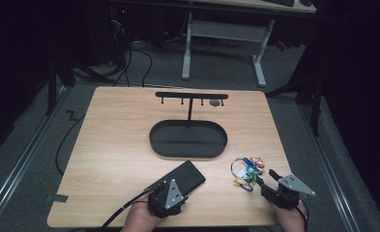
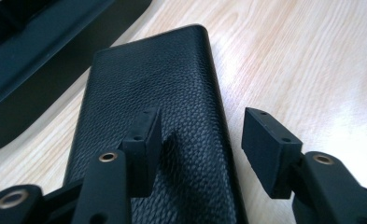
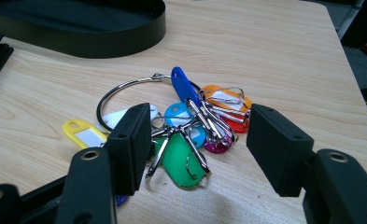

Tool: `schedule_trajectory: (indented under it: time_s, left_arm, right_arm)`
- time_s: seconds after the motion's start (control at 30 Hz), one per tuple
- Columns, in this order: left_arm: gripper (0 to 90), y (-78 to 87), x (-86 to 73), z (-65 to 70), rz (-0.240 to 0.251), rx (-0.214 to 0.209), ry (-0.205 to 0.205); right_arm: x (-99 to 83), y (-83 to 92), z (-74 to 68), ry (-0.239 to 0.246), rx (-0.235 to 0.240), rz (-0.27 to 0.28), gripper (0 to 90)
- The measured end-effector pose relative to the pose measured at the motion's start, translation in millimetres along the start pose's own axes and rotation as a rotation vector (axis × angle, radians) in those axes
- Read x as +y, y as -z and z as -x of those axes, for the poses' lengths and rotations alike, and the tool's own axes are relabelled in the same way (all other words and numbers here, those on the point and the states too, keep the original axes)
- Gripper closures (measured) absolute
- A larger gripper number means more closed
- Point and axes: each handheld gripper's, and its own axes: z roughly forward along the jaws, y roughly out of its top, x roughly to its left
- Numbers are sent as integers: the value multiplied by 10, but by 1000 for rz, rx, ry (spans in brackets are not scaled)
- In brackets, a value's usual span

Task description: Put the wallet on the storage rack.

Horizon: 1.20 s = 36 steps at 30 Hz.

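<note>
Forearms and hands come in at the bottom of the high view: left gripper [image 1: 178, 186] sits over the near end of a black leather case [image 1: 187, 175] lying flat and angled on the wooden surface [image 1: 115, 145]; right gripper [image 1: 264, 178] points at a bunch of keys [image 1: 248, 170] with coloured tags, just beside it. Beyond both sits a black oval tray [image 1: 188, 139] with an upright T-shaped hook rack [image 1: 191, 95] rising from its far side, well apart from the grippers. Left gripper view: jaws apart, one pad over the case [image 2: 172, 93], the other past its edge over bare surface, so the case's long edge lies between them; pads not pressing on it. Tray wall [image 2: 36, 56] visible at upper left. Right gripper view: jaws apart, straddling the near side of the key bunch [image 3: 190, 126], no contact visible. Keys lie flat on the surface on a large metal ring [image 3: 125, 88], with yellow, white, blue, orange, pink and green tags fanned out. Tray [image 3: 102, 32] lies behind them.
</note>
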Motion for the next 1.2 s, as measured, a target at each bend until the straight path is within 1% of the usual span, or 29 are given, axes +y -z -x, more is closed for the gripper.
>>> schedule_trajectory:
  time_s: [0.07, 0.13, 0.23, 0.33, 0.47, 0.57, 0.63, 0.73, 0.8, 0.87, 0.9, 0.97, 1.03, 1.1, 1.13, 1.2]
  left_arm:
    - [519, -22, -11, 65, 0, 61, -58]
    - [541, -26, -20, 88, -1, 79, -72]
    - [562, -30, -26, 110, -2, 92, -91]
    - [582, -28, -40, 115, 5, 95, -99]
    - [613, -27, -50, 145, 10, 110, -122]
    - [616, -27, -52, 157, 11, 117, -128]
    - [602, -28, -55, 161, 15, 117, -123]
    - [530, -28, -56, 174, 11, 108, -122]
    - [531, -34, -62, 210, 8, 136, -147]
    - [583, -41, -75, 231, 7, 167, -174]
    - [593, -41, -73, 231, 6, 169, -173]
    - [617, -33, -64, 215, 3, 162, -162]
    - [635, -24, -69, 198, 9, 154, -152]
    - [672, -12, -73, 190, 10, 153, -153]
    - [672, -7, -74, 186, 9, 153, -154]
    - [694, 10, -80, 166, 16, 148, -139]
  right_arm:
    - [-1, 2, 2, -3, 1, 1, 407]
    - [-1, 3, 3, -7, 1, 1, 407]
    - [0, 0, 4, -7, 2, -1, 407]
    - [-1, 1, 1, -4, 0, -1, 407]
    - [-1, 2, 0, -13, 2, -2, 407]
    - [0, -2, 1, -15, 1, -2, 407]
    - [1, -4, 0, -14, 2, -3, 407]
    - [1, 0, 9, -15, 6, 2, 407]
    - [2, 2, 13, -16, 6, 3, 407]
    - [1, 6, 20, -24, 10, 5, 407]
    - [-1, 5, 27, -23, 10, 6, 407]
    - [-4, 5, 33, -27, 10, 5, 407]
    - [-5, 10, 32, -29, 9, 5, 407]
    - [-1, 17, 25, -29, 10, 8, 407]
    - [-1, 17, 25, -29, 10, 8, 407]
    - [2, 21, 26, -31, 9, 10, 407]
